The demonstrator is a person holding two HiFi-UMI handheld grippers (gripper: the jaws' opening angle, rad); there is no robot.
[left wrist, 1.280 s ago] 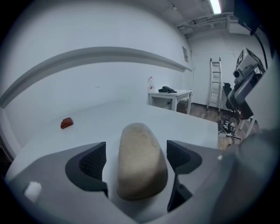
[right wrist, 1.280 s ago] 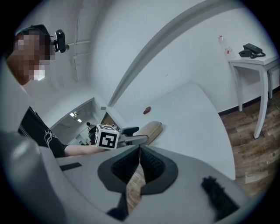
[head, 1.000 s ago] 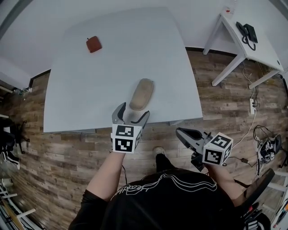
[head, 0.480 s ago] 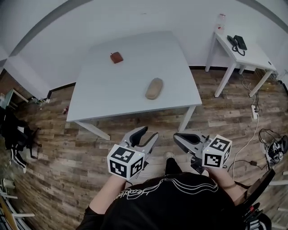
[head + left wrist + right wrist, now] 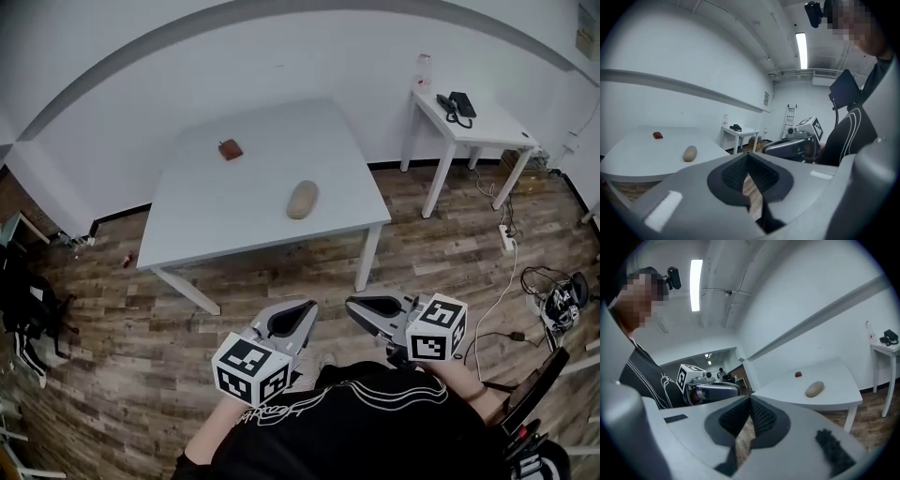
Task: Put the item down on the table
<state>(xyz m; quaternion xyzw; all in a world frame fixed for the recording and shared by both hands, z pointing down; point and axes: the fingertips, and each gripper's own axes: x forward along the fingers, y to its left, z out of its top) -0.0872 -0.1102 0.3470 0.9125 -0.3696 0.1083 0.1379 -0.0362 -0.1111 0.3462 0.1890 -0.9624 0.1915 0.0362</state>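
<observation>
Two grippers hang low over the wood floor, well back from the table; left gripper pinched together on nothing, right gripper likewise closed and empty; one item, a smooth tan oval, lies flat on the big white table, towards its near right corner; one small red object sits well apart, nearer the far edge; one smaller side table stands to the right, carrying one black phone.

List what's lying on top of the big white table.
Two things lie on the table: a tan oval item toward the near edge and a small reddish-brown thing farther back, well apart. Nothing hides any of the tabletop; the small thing is too tiny to identify.
</observation>
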